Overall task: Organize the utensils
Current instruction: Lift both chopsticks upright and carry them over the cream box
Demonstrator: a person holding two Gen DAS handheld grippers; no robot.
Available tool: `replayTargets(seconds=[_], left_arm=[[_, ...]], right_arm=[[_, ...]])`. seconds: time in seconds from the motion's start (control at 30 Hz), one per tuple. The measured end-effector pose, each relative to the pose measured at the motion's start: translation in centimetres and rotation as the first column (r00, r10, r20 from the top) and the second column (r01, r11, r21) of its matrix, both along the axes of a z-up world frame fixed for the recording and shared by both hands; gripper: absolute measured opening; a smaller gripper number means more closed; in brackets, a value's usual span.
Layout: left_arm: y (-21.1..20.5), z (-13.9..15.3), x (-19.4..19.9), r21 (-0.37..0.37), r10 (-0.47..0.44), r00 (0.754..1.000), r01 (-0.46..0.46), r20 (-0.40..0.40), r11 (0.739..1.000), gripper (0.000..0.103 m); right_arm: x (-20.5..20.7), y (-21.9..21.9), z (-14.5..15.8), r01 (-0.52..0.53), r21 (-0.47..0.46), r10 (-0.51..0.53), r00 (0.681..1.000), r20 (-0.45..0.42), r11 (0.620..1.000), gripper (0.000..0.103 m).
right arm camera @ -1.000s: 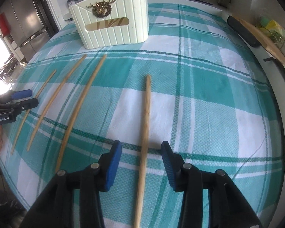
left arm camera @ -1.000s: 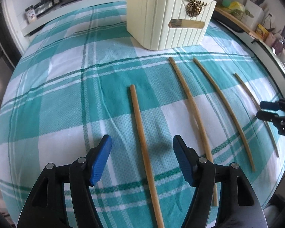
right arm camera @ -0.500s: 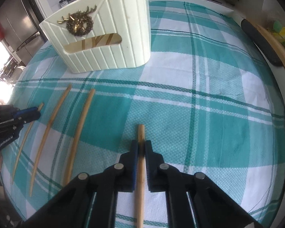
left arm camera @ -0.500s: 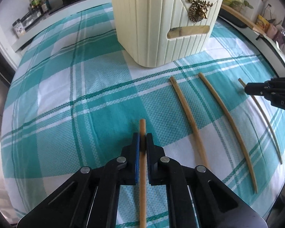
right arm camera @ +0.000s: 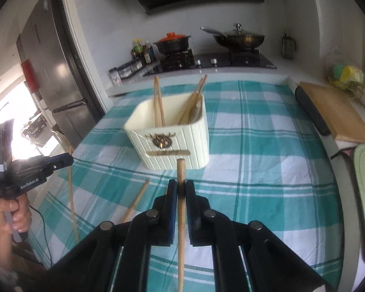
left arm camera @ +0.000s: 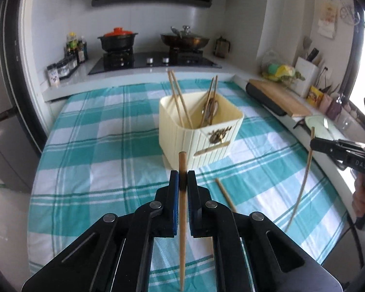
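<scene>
– Holding one stick per hand right now. Left tongs (left arm camera: 182, 180) are clamped on the left stick (left arm camera: 182, 163), and right tongs (right arm camera: 181, 187) are clamped on the right stick (right arm camera: 181, 170). Both are up off the counter.

– Where are you pinching them?

– Close to the top end. A short stub pokes past the pads and the long part hangs below. From the opposite camera each stick looks near upright, tilted a little. I can't tell whether the low tips are clear of the cloth (left arm camera: 97, 165).

– How do they feel to you?

– Going by looks: thin wood, very light and stiff. They're round and smooth, so I'd expect them to swivel in a two-point pinch. With the grip this high, the long tail could swing. I'd squeeze firmly but not hard, since a slim stick could snap or shoot out.

– And the pose?

– Both tongs are roughly level, fingers pointing at the holder (left arm camera: 177, 131). It sits mid-counter just ahead, with sticks and something metal already leaning inside. The left hand is out to its side and the right hand is opposite, well apart.

– Anything left?

– One loose stick (left arm camera: 225, 194) lies on the cloth near the holder. The next job is probably tipping these two in, tail first, over the rim.
</scene>
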State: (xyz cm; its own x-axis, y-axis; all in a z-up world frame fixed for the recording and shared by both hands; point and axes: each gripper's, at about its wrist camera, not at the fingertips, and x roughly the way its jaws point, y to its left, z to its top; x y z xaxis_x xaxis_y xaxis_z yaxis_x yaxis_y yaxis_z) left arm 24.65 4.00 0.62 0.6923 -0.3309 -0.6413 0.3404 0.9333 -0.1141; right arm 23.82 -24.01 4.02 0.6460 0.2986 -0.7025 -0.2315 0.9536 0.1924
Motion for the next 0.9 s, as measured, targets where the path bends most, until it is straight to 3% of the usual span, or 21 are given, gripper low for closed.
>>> replayTargets(seconds=[0.17,0.33,0.63,0.9], left_arm=[[0.5,3.1,-1.9,-0.052,-0.003,0.997,0.007,0.074,0.999,0.005],[0.5,4.1,-2.2,-0.086,0.01,0.994,-0.001,0.105,0.996,0.004],[0.4,5.9,-2.0,-0.138,0.015,0.991,0.004,0.135,0.99,0.004],[0.0,9.9,-0.3,-0.187,0.006,0.981,0.031,0.193,0.982,0.004]], right_arm=[[-2.6,0.8,4.2,-0.021,0.001,0.021,0.992,0.121,1.0,0.007],[-3.8,1.5,6.2,-0.014,-0.007,0.015,0.979,0.202,1.0,0.007],[-3.4,1.5,7.8,-0.016,0.006,0.014,0.972,0.234,1.0,0.007],[-1.5,1.4,11.0,-0.018,0.04,0.006,0.961,0.276,0.999,0.007]])
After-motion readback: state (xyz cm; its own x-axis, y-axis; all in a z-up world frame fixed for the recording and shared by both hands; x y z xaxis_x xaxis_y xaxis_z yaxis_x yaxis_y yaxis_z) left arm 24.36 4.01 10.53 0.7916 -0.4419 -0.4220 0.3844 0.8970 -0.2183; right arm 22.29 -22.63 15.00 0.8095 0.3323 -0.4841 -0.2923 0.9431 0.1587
